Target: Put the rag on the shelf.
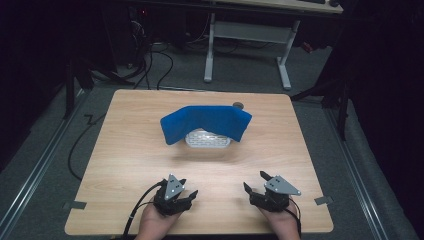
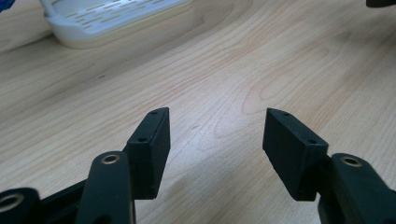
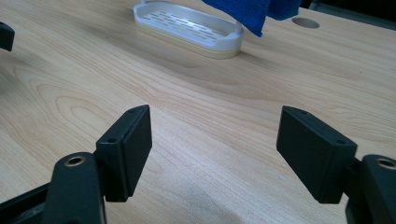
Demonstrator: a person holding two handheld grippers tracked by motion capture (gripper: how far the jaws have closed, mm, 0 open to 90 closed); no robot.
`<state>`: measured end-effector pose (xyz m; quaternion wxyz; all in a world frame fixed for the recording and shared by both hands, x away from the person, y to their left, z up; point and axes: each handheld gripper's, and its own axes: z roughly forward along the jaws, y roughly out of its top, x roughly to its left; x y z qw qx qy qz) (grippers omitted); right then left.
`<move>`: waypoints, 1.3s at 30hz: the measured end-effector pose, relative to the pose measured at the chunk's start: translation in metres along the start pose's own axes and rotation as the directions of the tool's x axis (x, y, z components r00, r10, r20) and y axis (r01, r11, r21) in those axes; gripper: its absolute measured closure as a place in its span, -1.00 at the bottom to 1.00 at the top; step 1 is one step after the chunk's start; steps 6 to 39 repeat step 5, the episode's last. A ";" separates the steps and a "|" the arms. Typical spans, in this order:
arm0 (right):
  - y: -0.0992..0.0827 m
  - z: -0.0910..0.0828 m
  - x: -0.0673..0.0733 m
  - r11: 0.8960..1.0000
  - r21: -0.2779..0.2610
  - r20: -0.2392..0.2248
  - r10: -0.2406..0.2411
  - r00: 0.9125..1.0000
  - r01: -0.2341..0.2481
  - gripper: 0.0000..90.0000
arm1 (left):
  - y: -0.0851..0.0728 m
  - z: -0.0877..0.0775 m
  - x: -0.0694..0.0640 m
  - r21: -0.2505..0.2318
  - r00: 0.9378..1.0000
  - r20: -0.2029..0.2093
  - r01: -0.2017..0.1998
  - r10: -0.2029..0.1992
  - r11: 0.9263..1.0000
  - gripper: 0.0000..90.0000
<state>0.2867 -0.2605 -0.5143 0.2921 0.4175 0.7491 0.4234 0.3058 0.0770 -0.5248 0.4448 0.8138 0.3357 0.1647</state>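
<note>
blue cloth (image 1: 206, 122) | draped, arched over white slotted tray (image 1: 207, 141) | table centre, tray flat

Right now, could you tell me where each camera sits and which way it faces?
High view: above the person's table edge, looking forward and down on the table, blue cloth and white tray; both hands show, with the left gripper and right gripper.
Left gripper view: on the left gripper, low over the wood, facing the tray; open jaws show.
Right gripper view: on the right gripper, facing tray and cloth; open jaws show.
Shared: all see the tray.
</note>
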 end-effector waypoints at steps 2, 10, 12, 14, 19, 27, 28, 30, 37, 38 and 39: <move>0.001 0.000 0.000 1.000 0.001 -0.002 -0.003 1.000 0.003 -0.41 | 0.000 -0.001 0.002 -0.003 1.000 -0.008 0.005 -0.005 1.000 -0.07; 0.001 0.000 0.002 1.000 -0.001 -0.004 0.001 1.000 -0.001 -0.41 | 0.000 -0.004 0.005 -0.014 1.000 -0.015 0.019 -0.019 1.000 -0.07; 0.001 0.000 0.002 1.000 -0.001 -0.004 0.001 1.000 -0.001 -0.41 | 0.000 -0.004 0.005 -0.014 1.000 -0.015 0.019 -0.019 1.000 -0.07; 0.001 0.000 0.002 1.000 -0.001 -0.004 0.001 1.000 -0.001 -0.41 | 0.000 -0.004 0.005 -0.014 1.000 -0.015 0.019 -0.019 1.000 -0.07; 0.001 0.000 0.002 1.000 -0.001 -0.004 0.001 1.000 -0.001 -0.41 | 0.000 -0.004 0.005 -0.014 1.000 -0.015 0.019 -0.019 1.000 -0.07; 0.001 0.000 0.002 1.000 -0.001 -0.004 0.001 1.000 -0.001 -0.41 | 0.000 -0.004 0.005 -0.014 1.000 -0.015 0.019 -0.019 1.000 -0.07; 0.001 0.000 0.002 1.000 -0.001 -0.004 0.001 1.000 -0.001 -0.41 | 0.000 -0.004 0.005 -0.014 1.000 -0.015 0.019 -0.019 1.000 -0.07; 0.001 0.000 0.002 1.000 -0.001 -0.004 0.001 1.000 -0.001 -0.41 | 0.000 -0.004 0.005 -0.014 1.000 -0.015 0.019 -0.019 1.000 -0.07; 0.001 0.000 0.002 1.000 -0.001 -0.004 0.001 1.000 -0.001 -0.41 | 0.000 -0.004 0.005 -0.014 1.000 -0.015 0.019 -0.019 1.000 -0.07; 0.001 0.000 0.002 1.000 -0.001 -0.004 0.001 1.000 -0.001 -0.41 | 0.000 -0.004 0.005 -0.014 1.000 -0.015 0.019 -0.019 1.000 -0.07; 0.001 0.000 0.002 1.000 -0.001 -0.004 0.001 1.000 -0.001 -0.41 | 0.000 -0.004 0.005 -0.014 1.000 -0.015 0.019 -0.019 1.000 -0.07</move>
